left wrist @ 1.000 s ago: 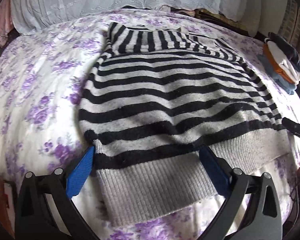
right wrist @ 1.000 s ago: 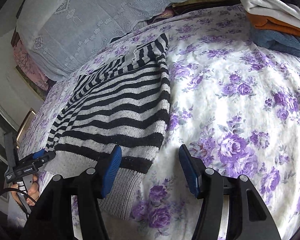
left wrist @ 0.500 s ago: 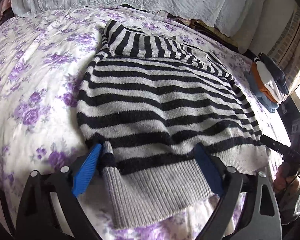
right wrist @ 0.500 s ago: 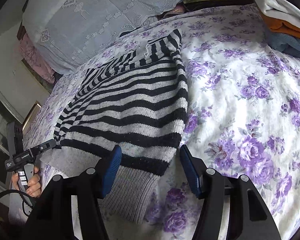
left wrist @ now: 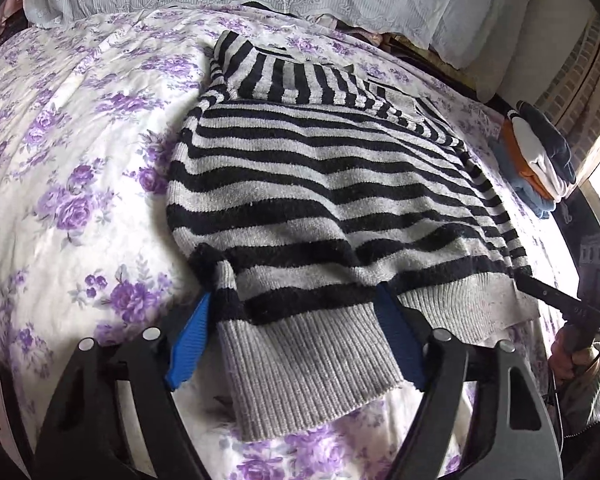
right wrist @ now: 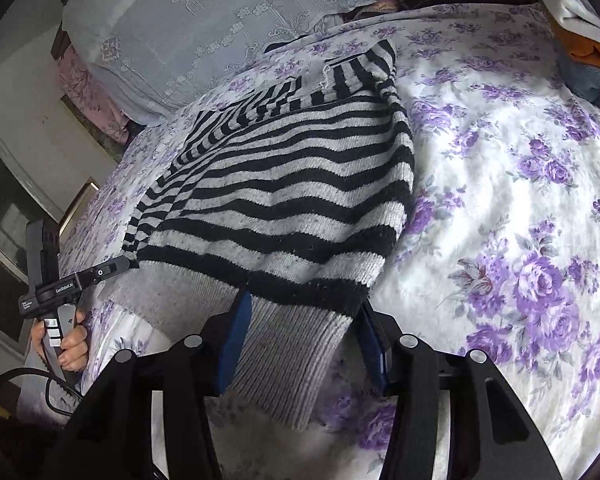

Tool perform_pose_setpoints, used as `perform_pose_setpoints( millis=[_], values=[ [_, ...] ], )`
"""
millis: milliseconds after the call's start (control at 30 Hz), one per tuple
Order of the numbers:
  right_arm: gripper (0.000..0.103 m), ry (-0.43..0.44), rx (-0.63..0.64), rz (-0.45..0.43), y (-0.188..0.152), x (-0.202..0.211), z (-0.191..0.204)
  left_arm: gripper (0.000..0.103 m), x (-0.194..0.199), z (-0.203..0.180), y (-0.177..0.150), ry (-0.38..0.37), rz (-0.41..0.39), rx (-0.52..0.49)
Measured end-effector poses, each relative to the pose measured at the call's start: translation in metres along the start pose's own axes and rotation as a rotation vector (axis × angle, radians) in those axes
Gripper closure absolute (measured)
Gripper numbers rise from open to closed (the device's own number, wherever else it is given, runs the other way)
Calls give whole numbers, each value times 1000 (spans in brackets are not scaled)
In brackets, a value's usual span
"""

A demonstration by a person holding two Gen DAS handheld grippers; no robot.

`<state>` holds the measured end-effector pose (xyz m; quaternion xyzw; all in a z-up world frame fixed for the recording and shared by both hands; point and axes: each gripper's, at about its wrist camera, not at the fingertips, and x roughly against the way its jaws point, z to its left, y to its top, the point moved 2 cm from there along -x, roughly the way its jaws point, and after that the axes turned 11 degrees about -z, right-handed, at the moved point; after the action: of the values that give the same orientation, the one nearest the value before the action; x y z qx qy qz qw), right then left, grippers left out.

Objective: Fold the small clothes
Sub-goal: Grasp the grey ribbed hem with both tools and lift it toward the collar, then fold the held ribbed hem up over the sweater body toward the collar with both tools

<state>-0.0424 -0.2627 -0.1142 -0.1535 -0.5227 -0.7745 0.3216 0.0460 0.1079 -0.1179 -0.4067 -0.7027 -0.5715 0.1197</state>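
Now my left tongs (left wrist: 296, 340) have been closing around the sweater (left wrist: 324, 184) hem's left corner, pads not clearly pressing. My right tongs (right wrist: 304, 340), also closing, straddle the right corner; whether they pinch it I cannot tell. The sweater lies flat on the bed (left wrist: 60, 200), its sleeves folded under. Folded clothes (left wrist: 540, 164) sit cut off at the edge.

Both sets of tongs are black frames with round silver screw heads and ribbed blue pads on the fingers (left wrist: 188, 344). The left handle (right wrist: 56, 322) carries white lettering, pale buttons and a black cable. A grey ribbed cuff (left wrist: 588, 380) shows at the right wrist.
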Motion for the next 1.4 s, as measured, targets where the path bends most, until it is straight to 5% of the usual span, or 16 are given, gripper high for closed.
perform_pose_setpoints(
  millis=[300, 600, 733, 900, 1400],
  values=[
    [63, 34, -56, -10, 3, -1, -8, 25, 4, 20, 1, 11, 11, 87],
    [63, 52, -74, -3, 4, -6, -13, 25, 3, 7, -7, -7, 28, -16],
    [62, 56, -73, -5, 8, -16, -9, 25, -11, -7, -1, 86, -3, -92],
    [62, 45, -70, -16, 10, -18, -6, 44, -9, -11, 0, 89, -25, -109],
    [64, 37, -76, -24, 4, -14, -6, 70, 0, -14, -5, 119, -65, -143]
  ],
)
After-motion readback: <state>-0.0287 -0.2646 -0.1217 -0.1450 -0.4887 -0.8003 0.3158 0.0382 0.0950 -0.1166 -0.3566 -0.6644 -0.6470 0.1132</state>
